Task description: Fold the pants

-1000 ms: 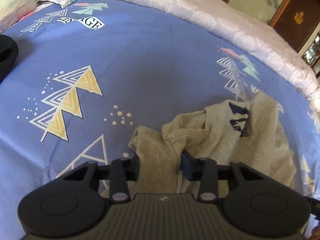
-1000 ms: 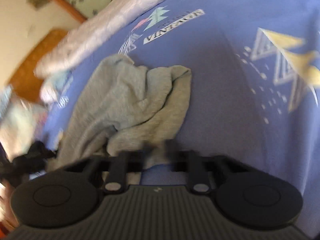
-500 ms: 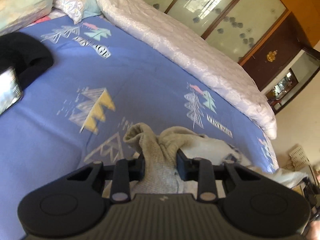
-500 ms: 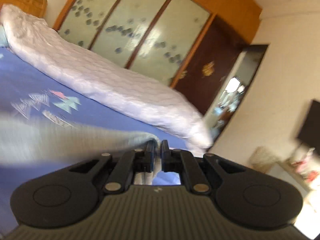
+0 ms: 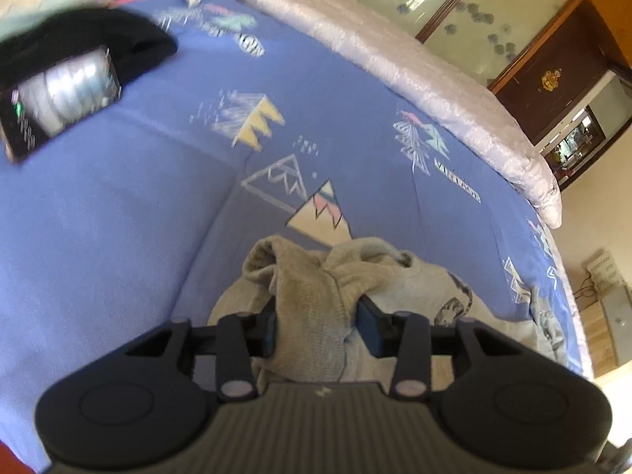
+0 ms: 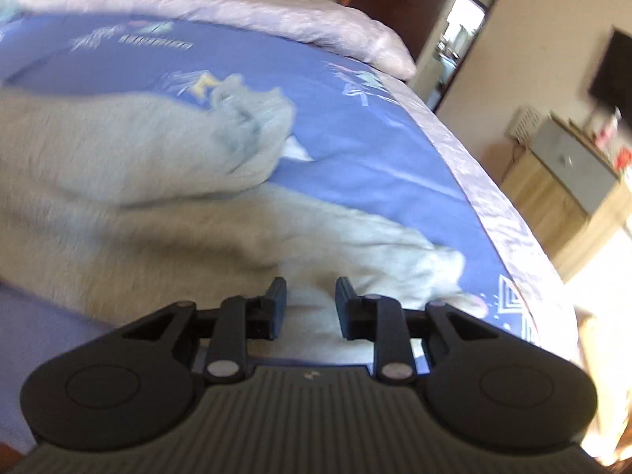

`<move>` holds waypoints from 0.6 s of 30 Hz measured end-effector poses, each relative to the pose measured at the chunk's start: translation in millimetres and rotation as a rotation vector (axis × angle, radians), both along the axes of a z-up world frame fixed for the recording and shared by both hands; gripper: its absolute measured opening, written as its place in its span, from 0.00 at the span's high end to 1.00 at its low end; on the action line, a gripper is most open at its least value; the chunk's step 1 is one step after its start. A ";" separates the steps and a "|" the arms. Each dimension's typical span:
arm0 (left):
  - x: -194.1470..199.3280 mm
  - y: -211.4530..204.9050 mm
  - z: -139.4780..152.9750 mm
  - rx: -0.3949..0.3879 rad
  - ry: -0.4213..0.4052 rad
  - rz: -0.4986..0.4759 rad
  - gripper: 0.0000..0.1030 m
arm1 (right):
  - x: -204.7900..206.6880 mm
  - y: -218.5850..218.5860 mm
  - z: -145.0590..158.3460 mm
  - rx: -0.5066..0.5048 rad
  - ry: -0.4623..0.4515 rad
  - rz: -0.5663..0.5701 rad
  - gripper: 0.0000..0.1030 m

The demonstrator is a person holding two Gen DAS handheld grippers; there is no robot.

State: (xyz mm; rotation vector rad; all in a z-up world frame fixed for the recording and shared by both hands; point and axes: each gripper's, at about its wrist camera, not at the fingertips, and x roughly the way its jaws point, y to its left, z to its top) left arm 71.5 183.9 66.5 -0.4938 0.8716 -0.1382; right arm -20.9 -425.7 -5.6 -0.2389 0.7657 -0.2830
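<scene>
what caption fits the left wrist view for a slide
Left gripper, jaws opening, with a bunched fold of the grey pants between them above the blue patterned bedsheet.

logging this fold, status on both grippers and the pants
Left gripper clamps bunched grey pants, jaws opening. Right gripper opening, empty. Nothing in the way.

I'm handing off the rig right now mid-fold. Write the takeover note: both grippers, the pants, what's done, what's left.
Left gripper: bunched pants fabric between its pads, jaws opening.
Right gripper: jaws opening, nothing between them; the cloth lies just beyond its tips.
Pants: grey, crumpled and spread across the blue bedsheet near the bed's edge.
Done: no neat fold visible.
Left: flatten the pants, align the legs, fold.
</scene>
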 end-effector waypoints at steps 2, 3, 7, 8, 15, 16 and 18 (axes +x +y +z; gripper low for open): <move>3.3 -7.6 2.7 0.042 -0.016 -0.015 0.61 | 17.0 -11.3 20.5 0.090 -0.069 -0.025 0.71; 6.6 -11.4 3.5 0.056 -0.016 -0.018 0.61 | 27.6 -15.5 32.2 0.151 -0.105 -0.026 0.70; 14.2 -25.2 2.5 0.114 -0.039 -0.041 0.42 | 117.1 -19.0 50.3 0.399 -0.127 0.025 0.56; 17.1 -28.3 2.3 0.138 -0.044 -0.045 0.35 | 138.4 -13.9 49.7 0.435 -0.127 0.045 0.53; 37.5 -39.3 -11.8 0.236 -0.042 -0.070 0.29 | 278.2 22.9 -3.2 0.479 0.029 0.005 0.49; 40.1 -41.2 -15.5 0.241 -0.030 -0.088 0.42 | 288.8 24.5 -14.3 0.475 0.061 -0.012 0.51; 47.4 -44.0 -24.3 0.243 0.013 -0.116 0.67 | 295.4 22.9 -28.8 0.429 0.135 -0.077 0.88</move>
